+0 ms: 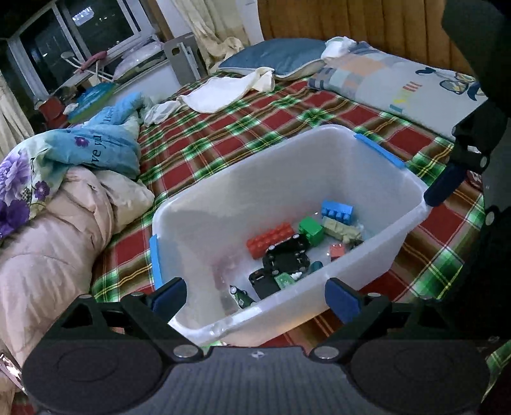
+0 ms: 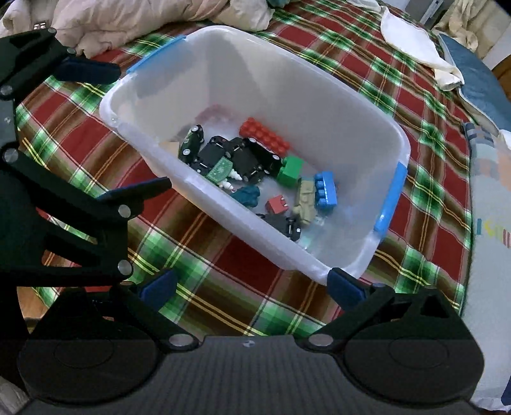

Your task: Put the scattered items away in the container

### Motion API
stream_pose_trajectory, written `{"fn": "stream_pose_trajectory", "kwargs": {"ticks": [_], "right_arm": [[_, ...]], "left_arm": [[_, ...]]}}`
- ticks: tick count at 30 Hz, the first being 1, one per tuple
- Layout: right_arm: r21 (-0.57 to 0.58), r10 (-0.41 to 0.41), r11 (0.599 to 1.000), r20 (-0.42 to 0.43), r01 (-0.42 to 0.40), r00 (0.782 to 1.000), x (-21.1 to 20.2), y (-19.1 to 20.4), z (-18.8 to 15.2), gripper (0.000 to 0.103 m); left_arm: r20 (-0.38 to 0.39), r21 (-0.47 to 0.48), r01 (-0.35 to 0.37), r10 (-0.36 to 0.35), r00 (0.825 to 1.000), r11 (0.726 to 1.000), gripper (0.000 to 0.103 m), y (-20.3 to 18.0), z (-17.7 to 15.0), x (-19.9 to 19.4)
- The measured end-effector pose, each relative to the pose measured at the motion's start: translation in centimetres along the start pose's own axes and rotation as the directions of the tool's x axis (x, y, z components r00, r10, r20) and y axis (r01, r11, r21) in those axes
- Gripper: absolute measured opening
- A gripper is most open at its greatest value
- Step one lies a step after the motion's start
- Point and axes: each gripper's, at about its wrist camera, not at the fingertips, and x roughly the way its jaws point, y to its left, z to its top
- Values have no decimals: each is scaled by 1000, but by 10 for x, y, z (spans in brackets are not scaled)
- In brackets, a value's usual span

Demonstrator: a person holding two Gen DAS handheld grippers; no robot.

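Observation:
A translucent white bin point(image 1: 322, 150) point(image 2: 287, 79) with blue handles stands on the plaid bed cover. Inside lie a red brick point(image 1: 270, 239) point(image 2: 265, 135), a green brick point(image 1: 311, 230) point(image 2: 290, 169), a blue brick point(image 1: 337, 211) point(image 2: 325, 190), a tan toy point(image 2: 305, 198), a small red block point(image 2: 277, 204) and several black toy cars point(image 1: 287, 255) point(image 2: 223, 156). My left gripper point(image 1: 255, 297) is open and empty at the bin's near rim; it also shows in the right wrist view point(image 2: 124, 134). My right gripper point(image 2: 252, 287) is open and empty, just short of the bin's near wall.
The red-green plaid cover point(image 1: 223, 134) point(image 2: 223, 261) spreads around the bin. A pink quilt point(image 1: 54, 242) and a blue floral blanket point(image 1: 95, 143) lie left. Pillows point(image 1: 399, 83), a white cloth point(image 1: 223, 89) and a wooden headboard point(image 1: 351, 19) are behind.

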Motion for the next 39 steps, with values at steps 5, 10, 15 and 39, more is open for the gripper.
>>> {"fn": "stream_pose_trajectory", "kwargs": {"ticks": [5, 10, 15, 39], "right_arm": [[0, -22, 1000, -18, 22, 1000, -11, -10, 2, 103], [0, -47, 999, -21, 47, 999, -14, -14, 4, 103], [-7, -73, 997, -22, 73, 997, -17, -17, 7, 103], [5, -96, 995, 7, 96, 995, -20, -20, 8, 103]], "left_arm": [[-3, 7, 1, -1, 1000, 1000, 95, 2, 4, 1], [-11, -1, -7, 7, 1000, 1000, 95, 8, 5, 2], [-6, -15, -7, 7, 1000, 1000, 95, 15, 7, 2], [0, 25, -51, 51, 999, 998, 95, 9, 8, 5]]}}
